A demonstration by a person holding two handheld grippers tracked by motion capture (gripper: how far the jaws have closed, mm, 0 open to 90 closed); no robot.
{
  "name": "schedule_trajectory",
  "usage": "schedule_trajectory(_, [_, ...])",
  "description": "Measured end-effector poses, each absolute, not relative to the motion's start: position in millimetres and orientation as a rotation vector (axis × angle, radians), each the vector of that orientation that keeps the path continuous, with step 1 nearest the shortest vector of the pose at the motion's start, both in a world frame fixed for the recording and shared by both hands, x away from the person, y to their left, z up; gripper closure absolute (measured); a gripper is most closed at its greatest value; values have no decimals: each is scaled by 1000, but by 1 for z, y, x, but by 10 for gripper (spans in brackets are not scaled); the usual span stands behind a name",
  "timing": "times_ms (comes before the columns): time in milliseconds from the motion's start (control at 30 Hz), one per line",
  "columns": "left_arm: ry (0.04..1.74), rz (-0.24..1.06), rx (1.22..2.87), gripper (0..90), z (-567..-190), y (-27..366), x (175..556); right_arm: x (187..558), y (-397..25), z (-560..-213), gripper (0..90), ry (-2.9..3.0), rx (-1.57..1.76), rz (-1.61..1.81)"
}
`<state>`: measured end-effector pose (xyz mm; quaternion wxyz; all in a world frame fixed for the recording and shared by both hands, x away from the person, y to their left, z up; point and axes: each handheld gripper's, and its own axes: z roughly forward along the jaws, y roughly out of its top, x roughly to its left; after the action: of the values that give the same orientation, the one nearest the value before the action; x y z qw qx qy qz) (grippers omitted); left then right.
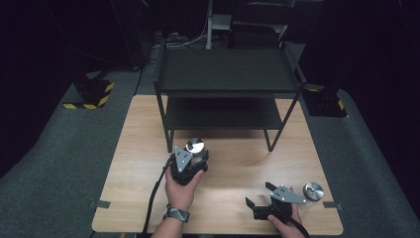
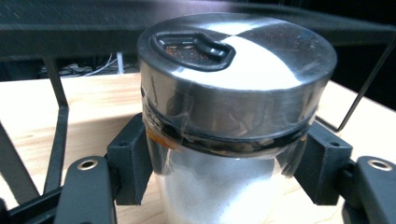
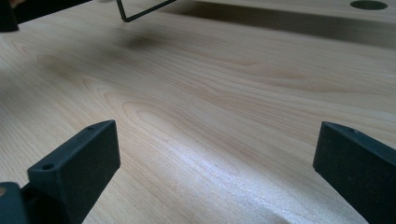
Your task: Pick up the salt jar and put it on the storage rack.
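The shaker (image 2: 236, 116) is a clear glass jar filled with white grains, topped by a broad brushed-metal lid that carries a black flip tab over a sprinkle opening. A dark band runs under the lid, and a wrinkled film is seen around the neck. In the high view the shaker (image 1: 195, 147) is found near the middle of the table (image 1: 138, 148), just in front of the rack (image 1: 225, 79), close to the rack's front left leg.

Two shakers are counted: the one at the centre and a second shaker (image 1: 313, 190) near the table's right front corner. One black two-shelf rack is seen, both shelves bare. Two grippers are counted, one in each hand.

The left gripper (image 1: 190, 157) is clamped on the shaker: in the left gripper view its jaws are pressed against the glass on both sides, just under the lid, and the shaker is held upright between them. Whether the shaker's base rests on the table cannot be told.

The right gripper (image 1: 260, 194) is held low over the table, just left of the second shaker and apart from it. Its jaws are spread wide, and in the right gripper view nothing but bare wood is seen between them.
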<state>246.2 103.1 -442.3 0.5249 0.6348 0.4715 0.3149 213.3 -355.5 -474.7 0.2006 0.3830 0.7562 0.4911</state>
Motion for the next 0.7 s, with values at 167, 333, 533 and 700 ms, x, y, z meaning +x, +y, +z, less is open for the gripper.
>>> schedule_trajectory(167, [1098,794,1536,312,-432,103,241,213,-355,-475,3,2111,1070,1368])
schedule_trajectory(333, [1082,811,1540,312,-422,105,237,213,-355,-475,3,2111,1067,1369])
schedule_trajectory(533, [1082,807,1532,312,-407,106,234,213,-355,-475,3,2112,1069,1368])
schedule_trajectory(700, [1064,822,1524,312,-395,106,229,212,-355,-475,3,2109,1065,1368])
